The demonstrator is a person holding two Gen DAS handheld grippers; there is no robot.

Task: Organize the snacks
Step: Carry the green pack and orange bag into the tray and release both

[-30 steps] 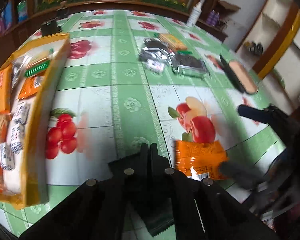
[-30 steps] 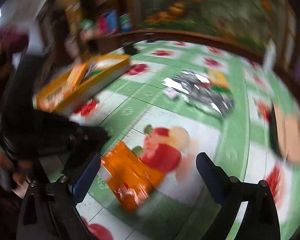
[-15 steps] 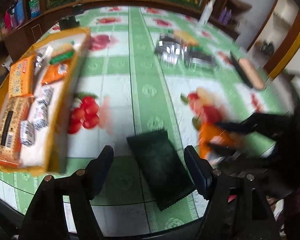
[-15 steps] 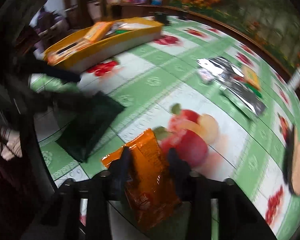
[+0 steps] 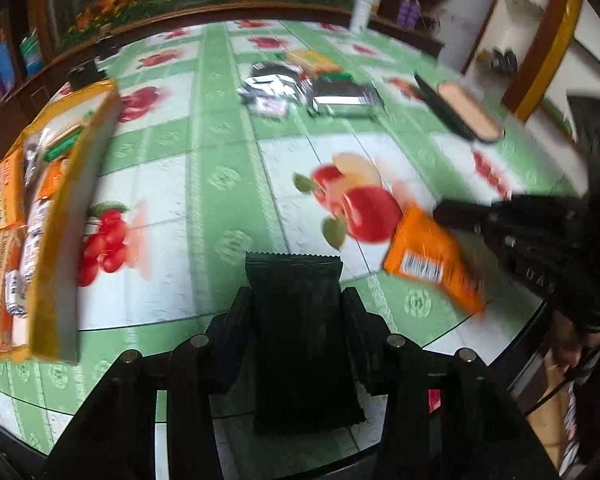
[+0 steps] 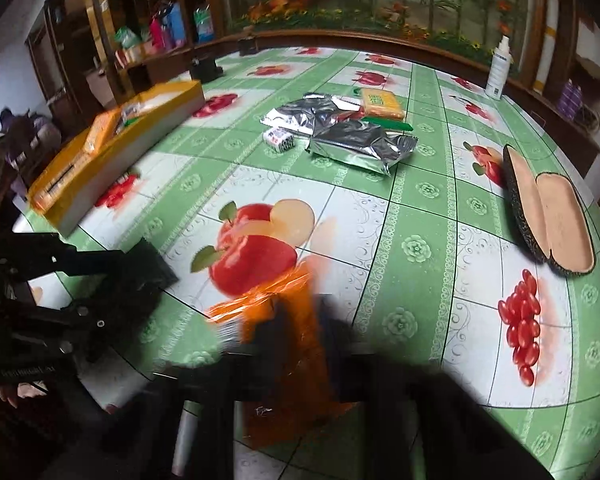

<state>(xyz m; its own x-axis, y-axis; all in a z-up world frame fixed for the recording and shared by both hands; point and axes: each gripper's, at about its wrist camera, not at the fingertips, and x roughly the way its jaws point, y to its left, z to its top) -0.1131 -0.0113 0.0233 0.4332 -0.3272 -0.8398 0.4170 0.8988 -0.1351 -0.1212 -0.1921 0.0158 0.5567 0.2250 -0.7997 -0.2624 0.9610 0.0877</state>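
Roughly midway: yellow tray at nine o'clock holds several snacks; left tool clamps the dark packet, right tool the orange packet (silver packs wait at twelve).

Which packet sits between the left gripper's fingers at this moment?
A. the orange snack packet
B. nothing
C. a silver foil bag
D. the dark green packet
D: in the left wrist view the dark green packet sits between the left gripper fingers, while the orange snack packet is in the right gripper.
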